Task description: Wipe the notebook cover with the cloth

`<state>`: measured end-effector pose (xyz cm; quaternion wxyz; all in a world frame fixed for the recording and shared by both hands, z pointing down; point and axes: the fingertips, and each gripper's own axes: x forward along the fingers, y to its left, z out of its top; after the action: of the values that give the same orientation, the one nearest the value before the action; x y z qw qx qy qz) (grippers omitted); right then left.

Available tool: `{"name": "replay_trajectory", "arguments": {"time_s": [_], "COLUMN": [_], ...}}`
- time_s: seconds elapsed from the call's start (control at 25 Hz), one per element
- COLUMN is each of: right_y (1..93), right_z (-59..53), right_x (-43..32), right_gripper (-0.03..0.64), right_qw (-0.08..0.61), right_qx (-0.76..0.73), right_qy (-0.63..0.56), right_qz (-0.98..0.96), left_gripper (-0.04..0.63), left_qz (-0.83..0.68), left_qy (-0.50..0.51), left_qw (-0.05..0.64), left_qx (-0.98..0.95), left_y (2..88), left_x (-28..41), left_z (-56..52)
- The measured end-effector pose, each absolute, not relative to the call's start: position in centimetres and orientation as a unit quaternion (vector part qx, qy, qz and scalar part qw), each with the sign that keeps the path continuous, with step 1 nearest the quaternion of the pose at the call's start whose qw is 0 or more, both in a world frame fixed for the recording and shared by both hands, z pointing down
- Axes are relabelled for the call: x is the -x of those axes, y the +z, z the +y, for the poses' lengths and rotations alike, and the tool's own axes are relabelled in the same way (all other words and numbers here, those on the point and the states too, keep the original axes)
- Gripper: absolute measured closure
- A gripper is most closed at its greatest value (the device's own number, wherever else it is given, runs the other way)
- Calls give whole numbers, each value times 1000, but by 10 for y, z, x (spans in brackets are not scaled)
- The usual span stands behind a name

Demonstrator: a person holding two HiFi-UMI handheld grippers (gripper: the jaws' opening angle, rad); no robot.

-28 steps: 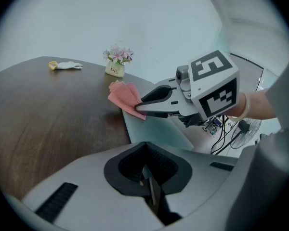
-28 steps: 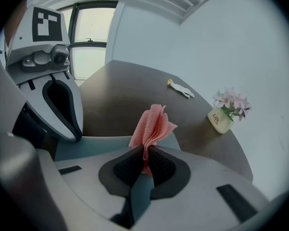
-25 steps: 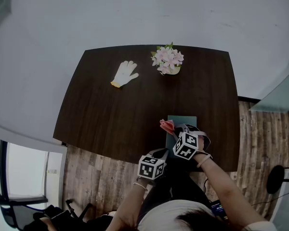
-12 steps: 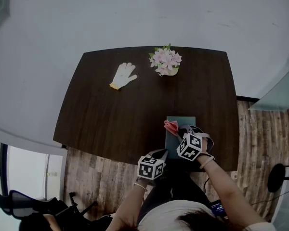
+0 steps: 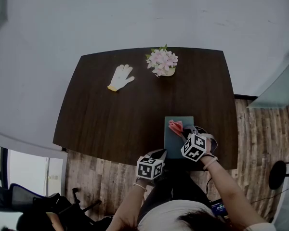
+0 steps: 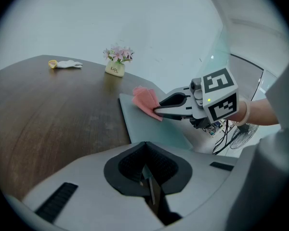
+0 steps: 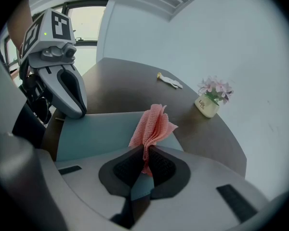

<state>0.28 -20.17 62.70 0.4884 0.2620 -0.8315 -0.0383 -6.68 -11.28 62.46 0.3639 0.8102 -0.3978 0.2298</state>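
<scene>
A teal notebook (image 5: 174, 139) lies flat at the table's near right edge, also seen in the right gripper view (image 7: 96, 131). My right gripper (image 7: 145, 153) is shut on a pink cloth (image 7: 152, 124), whose folds stand up over the cover's left half (image 5: 175, 125). In the left gripper view this gripper (image 6: 156, 110) reaches in from the right, with the cloth (image 6: 144, 99) at its tips. My left gripper (image 5: 160, 154) is at the notebook's near left corner, jaws closed on the cover's edge (image 6: 147, 170).
A white glove (image 5: 120, 77) lies at the far left of the dark wooden table (image 5: 111, 114). A small pot of pink flowers (image 5: 161, 62) stands at the far middle. The table's near edge runs just under both grippers, with plank floor (image 5: 101, 177) below.
The right gripper has carried the cloth to the right, from the notebook's left edge onto the cover. The left gripper has stayed at the near left corner.
</scene>
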Motion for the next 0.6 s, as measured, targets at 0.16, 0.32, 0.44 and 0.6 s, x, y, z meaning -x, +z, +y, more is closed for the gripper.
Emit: {"name": "replay_trajectory", "arguments": {"time_s": [0.16,0.32,0.44,0.6], "right_y": [627,626,626,626], "right_z": [-200,-199,-199,-198], "right_x": [-16,-26,-35,-47], "right_gripper": [586,586,586,586], "right_qw": [491,491,489,485], "right_qx": [-273,-283,-294,-311], "right_qy": [-33,-26,-19,-10], "right_qz": [-826,-824,-821,-817], "left_gripper": [577,577,577,577], "left_qz": [-397,-398,-398,-395], "left_qy": [229,229,230,228], "left_qw": [364,365,364,368], "left_qx": [-811,-810,-810,-810], "left_y": [625,624,624,623], "left_x": [66,66,65,65], "left_z": [-111,-111,-111,-111]}}
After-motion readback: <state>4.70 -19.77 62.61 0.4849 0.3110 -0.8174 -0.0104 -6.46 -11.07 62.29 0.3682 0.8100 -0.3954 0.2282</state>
